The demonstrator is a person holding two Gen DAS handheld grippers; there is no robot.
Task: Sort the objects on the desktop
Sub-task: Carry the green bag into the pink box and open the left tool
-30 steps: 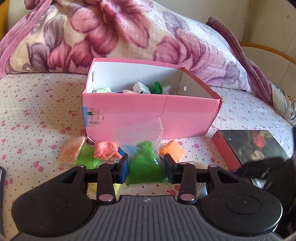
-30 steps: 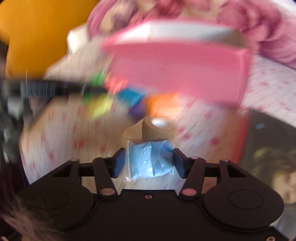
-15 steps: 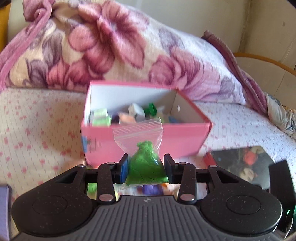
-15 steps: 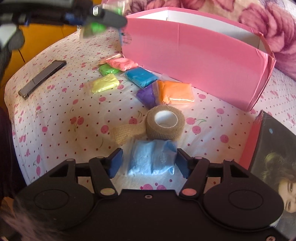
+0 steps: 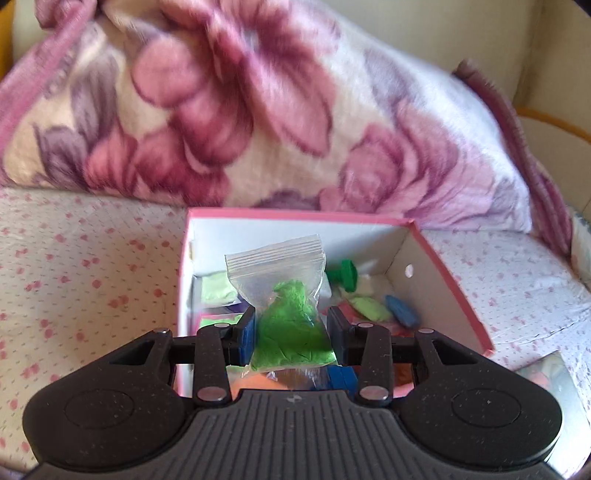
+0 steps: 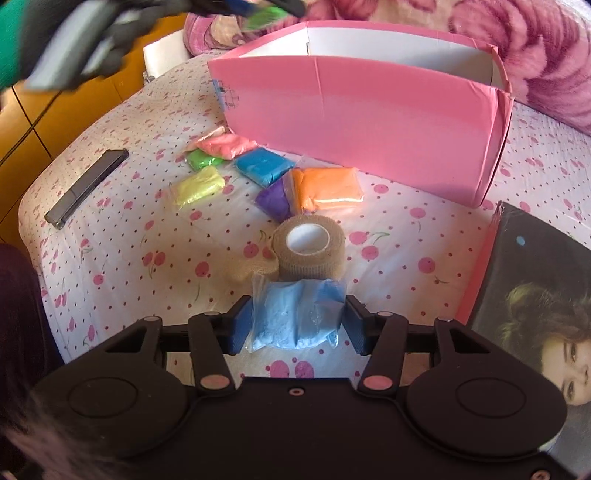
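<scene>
My left gripper (image 5: 291, 332) is shut on a clear bag of green clay (image 5: 291, 325) and holds it above the open pink box (image 5: 454, 284), which has several small items inside. My right gripper (image 6: 299, 325) is shut on a bag of light blue clay (image 6: 295, 317), low over the cherry-print cloth, in front of the pink box (image 6: 369, 129). Loose clay bags lie before the box: pink (image 6: 225, 144), green (image 6: 201, 159), yellow (image 6: 197, 184), blue (image 6: 262, 166), purple (image 6: 275, 201), orange (image 6: 327, 186). The left gripper shows blurred at top left (image 6: 258, 11).
A roll of beige bandage (image 6: 308, 249) stands just beyond the right gripper. A book with a face on its cover (image 6: 539, 325) lies at right. A dark flat bar (image 6: 88, 186) lies at left. A floral blanket (image 5: 258, 110) is heaped behind the box.
My left gripper has lifted the green bag from the cloth and carried it forward over the box. My right gripper holds the light blue bag, the view steadied and drew back slightly.
</scene>
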